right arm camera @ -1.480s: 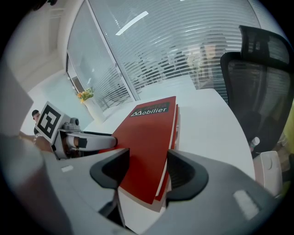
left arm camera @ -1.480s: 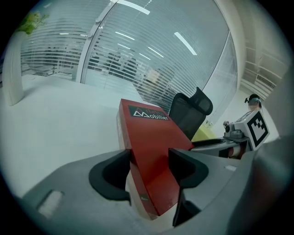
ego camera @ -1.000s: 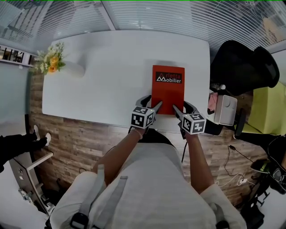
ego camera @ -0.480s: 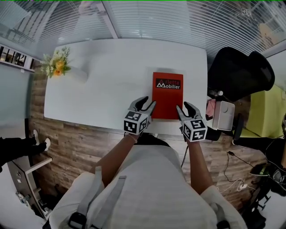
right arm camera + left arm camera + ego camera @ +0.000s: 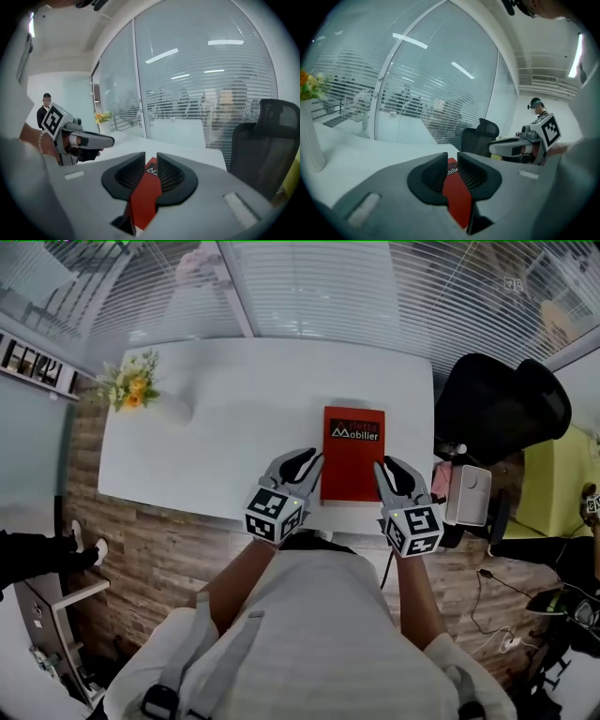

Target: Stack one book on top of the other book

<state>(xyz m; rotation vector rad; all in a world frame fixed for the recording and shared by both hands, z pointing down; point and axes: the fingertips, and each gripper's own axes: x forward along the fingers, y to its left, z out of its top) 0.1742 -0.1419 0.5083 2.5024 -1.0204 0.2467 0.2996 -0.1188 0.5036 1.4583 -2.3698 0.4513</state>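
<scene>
A red book (image 5: 353, 454) with white lettering lies flat on the white table (image 5: 234, 427), close to its near edge. I cannot tell whether a second book lies under it. My left gripper (image 5: 307, 461) hovers above the book's near left corner and my right gripper (image 5: 389, 468) above its near right corner, both clear of it. Both grippers' jaws have just been closing and stand a narrow gap apart with nothing between them. In the left gripper view the book (image 5: 457, 197) shows far below through the gap of that gripper (image 5: 452, 161). The right gripper (image 5: 151, 161) frames the book (image 5: 145, 194) likewise.
A vase of yellow flowers (image 5: 141, 390) stands at the table's far left corner. A black office chair (image 5: 502, 404) and a white box-like device (image 5: 469, 493) sit just right of the table. Glass walls with blinds run behind the table.
Both grippers have risen off the table and drawn back from the book's near corners. Their jaws went from wide open to a narrow gap. The book has stayed put.
</scene>
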